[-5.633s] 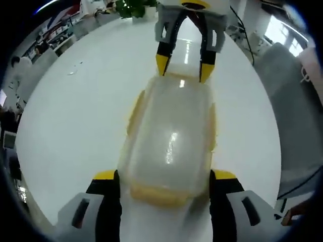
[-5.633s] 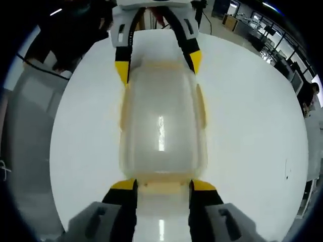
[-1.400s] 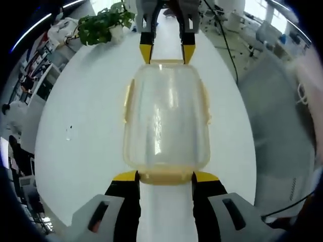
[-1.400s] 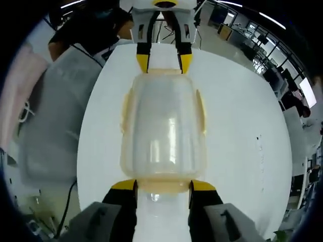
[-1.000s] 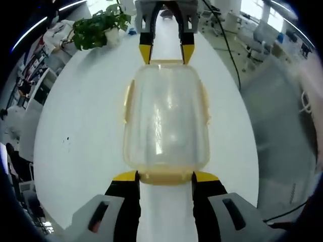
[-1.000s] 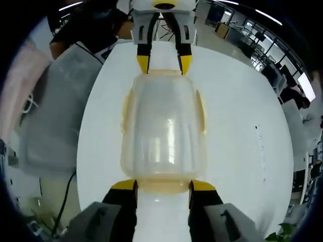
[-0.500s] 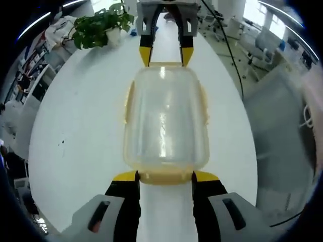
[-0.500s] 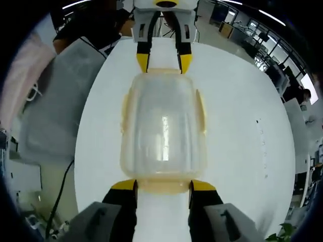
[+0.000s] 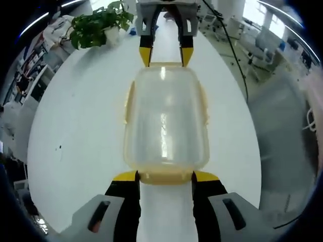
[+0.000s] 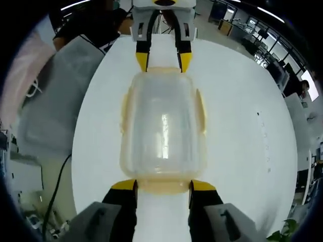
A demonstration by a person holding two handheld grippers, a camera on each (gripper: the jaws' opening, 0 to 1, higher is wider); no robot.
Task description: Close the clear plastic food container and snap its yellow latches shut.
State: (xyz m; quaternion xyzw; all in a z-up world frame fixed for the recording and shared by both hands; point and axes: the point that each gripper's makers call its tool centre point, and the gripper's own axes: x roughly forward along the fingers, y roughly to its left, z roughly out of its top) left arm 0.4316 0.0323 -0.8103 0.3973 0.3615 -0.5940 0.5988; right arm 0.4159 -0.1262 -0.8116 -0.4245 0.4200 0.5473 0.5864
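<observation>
Clear container (image 9: pixel 166 121) ×1 | yellow latches ×4 | grippers ×2, at ends

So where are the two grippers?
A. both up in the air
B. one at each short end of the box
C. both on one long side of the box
B: the left gripper sits at one short end of the box, the right gripper at the other.

The container (image 9: pixel 165 121) sits hemmed endwise between the left tool (image 9: pixel 165 177) and right tool (image 9: pixel 165 54). Bare desk (image 9: pixel 81 121) lies open along both long sides; a potted plant (image 9: pixel 96 26) stands well apart.
</observation>
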